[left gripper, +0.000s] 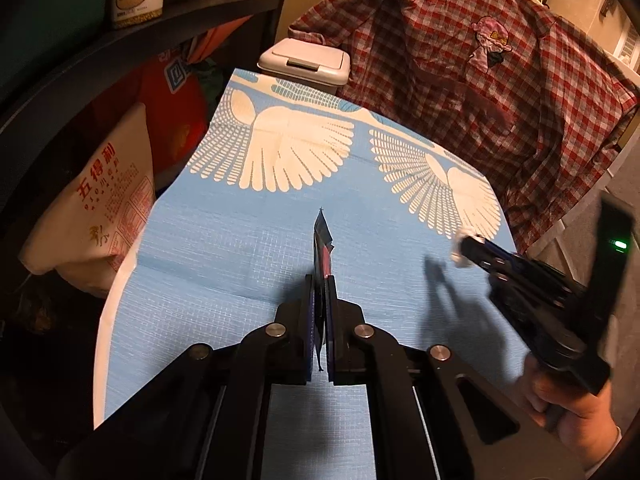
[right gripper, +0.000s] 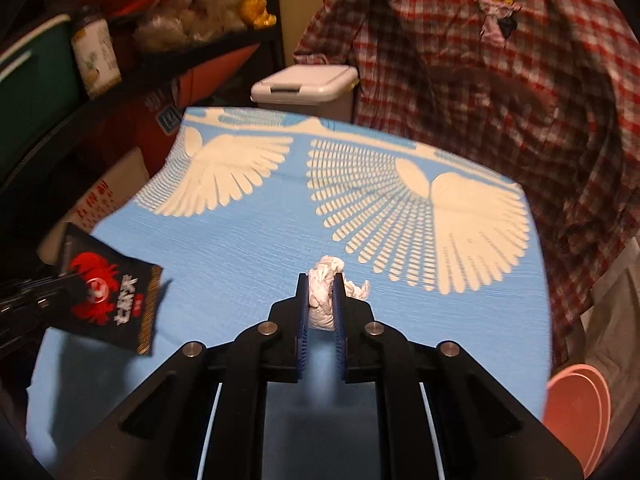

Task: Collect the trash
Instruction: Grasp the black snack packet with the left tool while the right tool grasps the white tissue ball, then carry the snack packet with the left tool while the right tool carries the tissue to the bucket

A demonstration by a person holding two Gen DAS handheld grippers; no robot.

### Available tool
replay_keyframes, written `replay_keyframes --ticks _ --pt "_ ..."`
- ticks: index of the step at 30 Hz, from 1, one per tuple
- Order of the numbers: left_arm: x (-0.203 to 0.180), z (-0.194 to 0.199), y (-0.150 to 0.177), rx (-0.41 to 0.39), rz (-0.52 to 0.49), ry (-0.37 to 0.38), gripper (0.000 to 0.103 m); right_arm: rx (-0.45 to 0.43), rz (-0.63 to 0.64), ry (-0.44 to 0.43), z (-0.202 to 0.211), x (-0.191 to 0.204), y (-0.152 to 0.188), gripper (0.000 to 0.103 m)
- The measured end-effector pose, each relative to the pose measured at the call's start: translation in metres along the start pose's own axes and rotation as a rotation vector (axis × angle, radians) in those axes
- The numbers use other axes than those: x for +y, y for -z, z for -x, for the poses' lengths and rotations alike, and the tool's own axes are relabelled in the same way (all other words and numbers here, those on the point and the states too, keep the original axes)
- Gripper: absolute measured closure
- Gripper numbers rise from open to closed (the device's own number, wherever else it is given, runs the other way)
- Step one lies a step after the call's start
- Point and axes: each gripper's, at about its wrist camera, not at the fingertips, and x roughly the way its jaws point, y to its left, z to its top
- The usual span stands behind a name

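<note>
The left hand-held gripper point(left gripper: 320, 280) has its two fingers pressed nearly together on a black snack wrapper point(left gripper: 323, 248), which is seen edge-on in the left wrist view and stands up past the fingertips. In the right wrist view the same wrapper point(right gripper: 112, 300) shows its flat face, black with a red crab design and white characters, held above the table's left edge on the near side.

The right hand-held gripper point(right gripper: 322, 280) is closed part-way around a crumpled white tissue point(right gripper: 324, 292); the wad fills the gap between the blue-lined fingers and bulges out past the tips. From the left wrist view the right hand-held gripper point(left gripper: 466, 250) hangs over the table's right edge, with the tissue point(left gripper: 460, 246) as a pale blur at its tip, and the person's hand point(left gripper: 568, 404) grips its handle below.

The table point(left gripper: 224, 240) wears a light blue cloth with cream fan patterns toward its far edge. Beyond the far edge stands a pale lidded bin point(left gripper: 306, 64), its lid down. A red plaid shirt point(left gripper: 480, 80) hangs past the far right corner. A printed sack point(left gripper: 96, 208) sits beside the left edge, below dark shelves. A pink round object point(right gripper: 580, 412) shows off the near right corner.
</note>
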Motion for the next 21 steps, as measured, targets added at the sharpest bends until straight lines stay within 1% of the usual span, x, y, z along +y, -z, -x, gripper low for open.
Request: replay_keyframes --ticks 6,14,21 --pt "-0.004 0.021 0.003 -0.033 -0.020 -0.005 0.099 -0.056 -0.015 -0.009 0.063 -0.008 0.009 0.091" --pt "-0.016 0.048 0.011 -0.075 -0.052 -0.004 0.099 -0.127 -0.020 0.010 0.144 -0.020 0.032 0.091" --pt "-0.027 0.065 0.021 -0.105 -0.087 -0.020 0.099 -0.186 -0.024 0.038 0.197 -0.034 0.050 0.091"
